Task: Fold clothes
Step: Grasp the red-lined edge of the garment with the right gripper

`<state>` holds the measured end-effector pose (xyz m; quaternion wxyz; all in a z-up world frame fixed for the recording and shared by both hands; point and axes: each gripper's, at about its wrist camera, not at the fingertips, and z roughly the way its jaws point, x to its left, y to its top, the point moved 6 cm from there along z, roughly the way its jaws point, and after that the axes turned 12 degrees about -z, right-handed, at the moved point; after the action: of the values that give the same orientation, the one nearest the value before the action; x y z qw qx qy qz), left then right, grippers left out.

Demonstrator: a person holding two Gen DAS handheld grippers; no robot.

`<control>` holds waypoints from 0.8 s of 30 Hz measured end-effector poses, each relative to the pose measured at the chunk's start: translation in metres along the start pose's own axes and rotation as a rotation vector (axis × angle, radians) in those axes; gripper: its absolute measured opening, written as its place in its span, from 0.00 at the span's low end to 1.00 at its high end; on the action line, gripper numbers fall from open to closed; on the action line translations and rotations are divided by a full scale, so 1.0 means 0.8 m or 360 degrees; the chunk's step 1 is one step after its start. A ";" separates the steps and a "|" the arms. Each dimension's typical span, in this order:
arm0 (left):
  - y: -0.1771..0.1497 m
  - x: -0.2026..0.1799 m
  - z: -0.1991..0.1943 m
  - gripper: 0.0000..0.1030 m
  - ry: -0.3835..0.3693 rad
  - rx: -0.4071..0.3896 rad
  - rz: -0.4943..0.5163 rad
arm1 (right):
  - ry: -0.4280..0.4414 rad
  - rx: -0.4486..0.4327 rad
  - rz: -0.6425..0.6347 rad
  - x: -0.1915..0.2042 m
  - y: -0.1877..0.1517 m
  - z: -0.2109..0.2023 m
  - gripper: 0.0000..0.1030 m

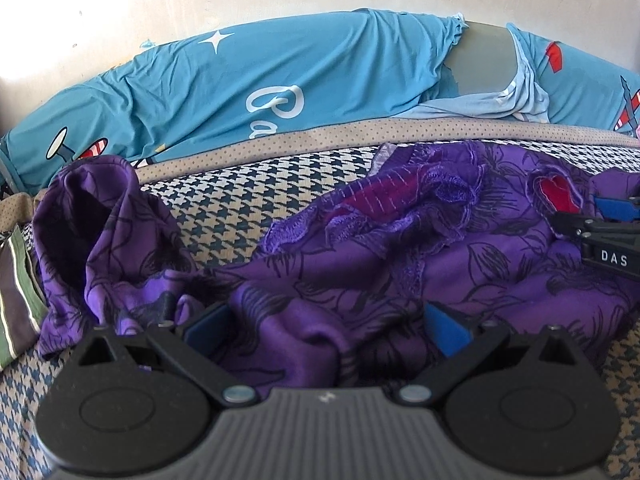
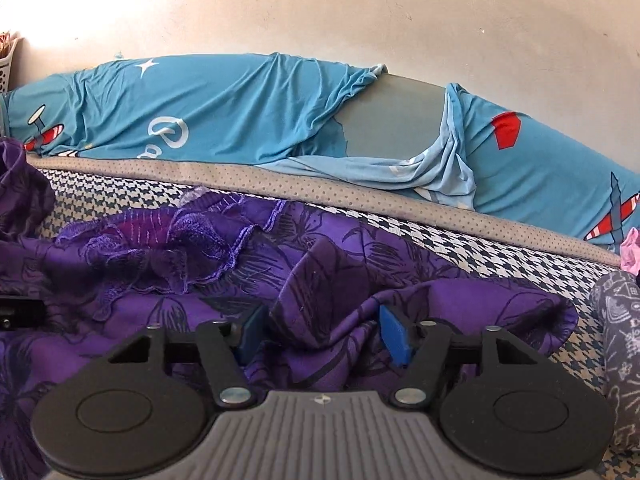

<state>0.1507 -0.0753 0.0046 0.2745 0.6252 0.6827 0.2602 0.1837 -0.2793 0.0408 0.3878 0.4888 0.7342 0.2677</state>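
A purple floral garment [image 1: 360,264] with embroidered trim lies crumpled across the houndstooth bed cover [image 1: 224,204]. My left gripper [image 1: 328,330] rests low on its near edge, blue pads far apart, a loose hump of cloth between them. My right gripper [image 2: 322,336] sits on the garment's [image 2: 320,280] right part. Its pads stand about half apart around a raised fold that fills the gap without looking pinched. In the left wrist view the right gripper [image 1: 612,208] shows at the right edge, partly buried in purple cloth.
A long blue cartoon-print bolster [image 2: 240,112] lies against the wall behind the bed. A striped cloth [image 1: 16,304] lies at the left edge. A dark patterned cloth [image 2: 618,352] and something pink [image 2: 632,252] are at the right, and a white basket [image 2: 8,64] stands far left.
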 end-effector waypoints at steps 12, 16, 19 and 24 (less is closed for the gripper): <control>0.000 0.003 0.002 1.00 -0.0003 0.0033 -0.0026 | -0.0119 -0.0023 0.0181 -0.039 0.006 -0.013 0.10; 0.000 0.003 0.001 1.00 -0.0010 0.0040 -0.0042 | -0.0259 -0.0099 0.0248 -0.071 0.014 -0.041 0.08; 0.000 0.001 0.000 1.00 -0.0012 0.0043 -0.0041 | -0.0383 -0.0115 0.0297 -0.100 0.010 -0.059 0.08; -0.002 -0.003 -0.003 1.00 -0.0005 0.0030 -0.0016 | -0.0555 -0.0082 0.0422 -0.151 -0.006 -0.088 0.08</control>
<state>0.1480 -0.0777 0.0051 0.2710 0.6247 0.6879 0.2512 0.1492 -0.3944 0.1135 0.4826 0.6100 0.5782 0.2465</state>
